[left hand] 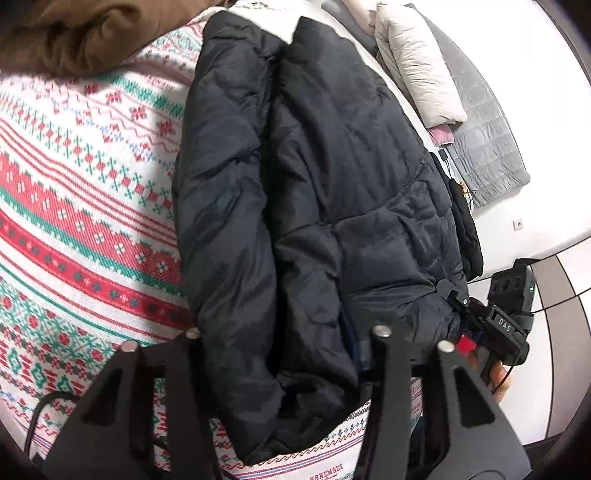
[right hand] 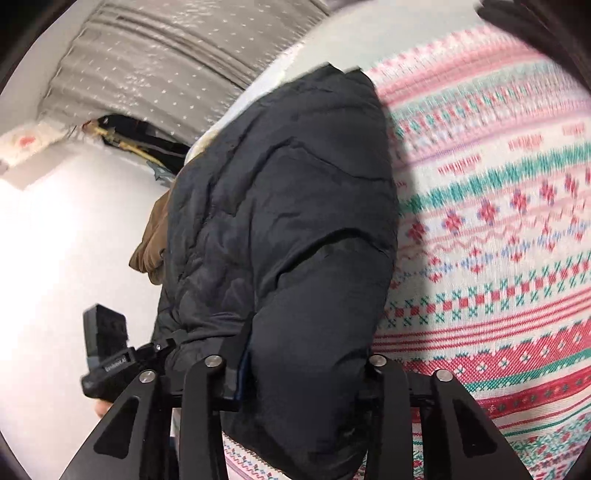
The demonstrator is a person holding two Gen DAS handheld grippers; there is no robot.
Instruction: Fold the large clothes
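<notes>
A black puffer jacket (left hand: 325,166) lies lengthwise, folded, on a blanket (left hand: 92,184) knitted in red, green and white. In the left wrist view its near end bunches between the fingers of my left gripper (left hand: 287,332), which is shut on it. My right gripper (left hand: 476,317) shows at the right, clamped on the same end of the jacket. In the right wrist view the jacket (right hand: 295,206) fills the gap of my right gripper (right hand: 295,360), shut on the padded fabric, above the blanket (right hand: 498,258). My left gripper (right hand: 147,354) grips the jacket at the left there.
A brown garment (left hand: 74,33) lies at the blanket's far left corner and also shows as brown cloth (right hand: 151,236) beyond the jacket. A beige padded piece (left hand: 417,66) and a grey quilted mat (left hand: 484,122) lie to the right. A tiled floor (left hand: 569,280) is beyond the bed's edge.
</notes>
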